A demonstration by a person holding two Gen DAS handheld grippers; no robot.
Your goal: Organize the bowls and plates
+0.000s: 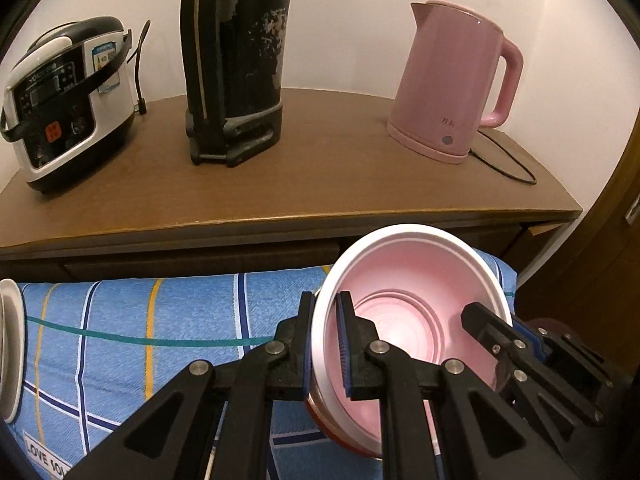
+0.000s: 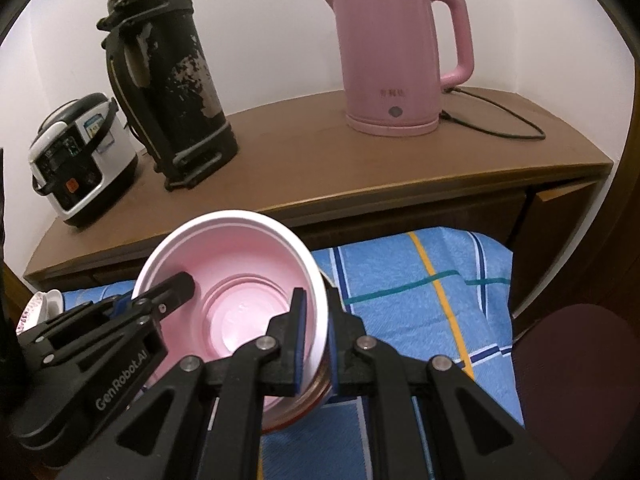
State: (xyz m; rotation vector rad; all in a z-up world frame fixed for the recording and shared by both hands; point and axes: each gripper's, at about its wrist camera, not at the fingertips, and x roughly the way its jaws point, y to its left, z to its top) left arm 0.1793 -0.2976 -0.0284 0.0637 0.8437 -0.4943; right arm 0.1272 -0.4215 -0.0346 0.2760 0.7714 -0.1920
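Note:
A bowl [image 1: 408,276], pink inside with a white rim and a red-brown underside, hangs tilted above a blue checked cloth [image 1: 160,312]. My left gripper [image 1: 326,320] is shut on the bowl's left rim. Opposite it, my right gripper [image 2: 318,320] is shut on the right rim of the same bowl [image 2: 240,268]. Each gripper also shows in the other's view: the right gripper [image 1: 492,328] and the left gripper [image 2: 168,292]. A white dish [image 1: 10,344] stands at the cloth's left edge, and in the right wrist view this dish [image 2: 38,308] shows a patterned rim.
Beyond the cloth a brown cabinet top [image 1: 320,184] carries a rice cooker [image 1: 68,104], a worn black thermos [image 1: 236,60] and a pink kettle [image 1: 452,80] with its cord [image 1: 508,164]. A dark maroon round seat [image 2: 576,380] sits to the right.

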